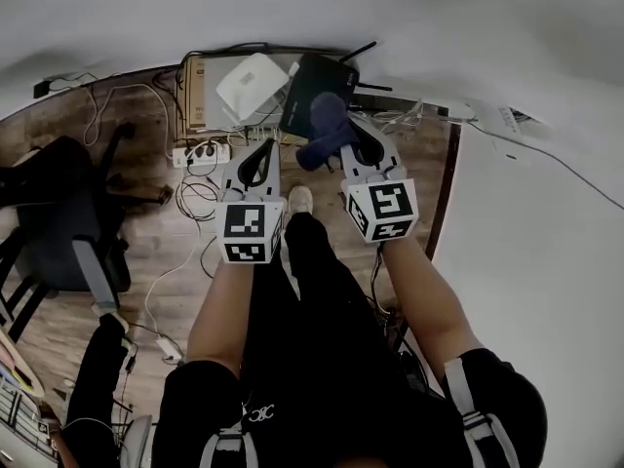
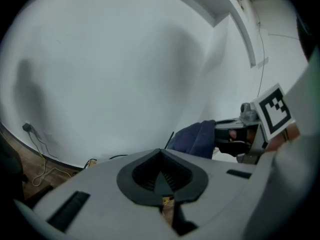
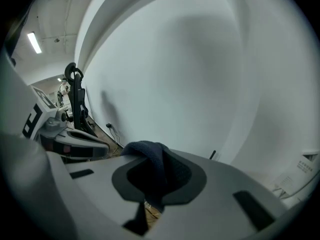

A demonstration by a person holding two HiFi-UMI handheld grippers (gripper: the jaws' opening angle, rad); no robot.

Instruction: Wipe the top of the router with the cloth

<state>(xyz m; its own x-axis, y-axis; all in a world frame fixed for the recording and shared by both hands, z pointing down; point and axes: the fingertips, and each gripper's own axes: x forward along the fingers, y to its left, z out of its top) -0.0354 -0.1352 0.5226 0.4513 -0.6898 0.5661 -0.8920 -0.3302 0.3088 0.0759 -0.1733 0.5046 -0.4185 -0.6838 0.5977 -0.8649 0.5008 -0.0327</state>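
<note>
I see the right gripper [image 1: 356,144] clamped on the dark blue bunched cloth [image 1: 326,131]. In the head view the cloth overlaps the near edge of the black flat router with 2 antennas [image 1: 310,84]; I cannot confirm contact. The router sits on the brown wooden floor [image 1: 146,125] by the white wall [image 1: 439,27], beside a white box-shaped device [image 1: 251,84]. The left gripper [image 1: 256,166] has its jaws together, with nothing between them.

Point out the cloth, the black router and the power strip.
cloth [image 1: 327,125], head view, its bunched middle.
black router [image 1: 314,81], head view, its flat top.
power strip [image 1: 200,153], head view, middle of its white body.
</note>
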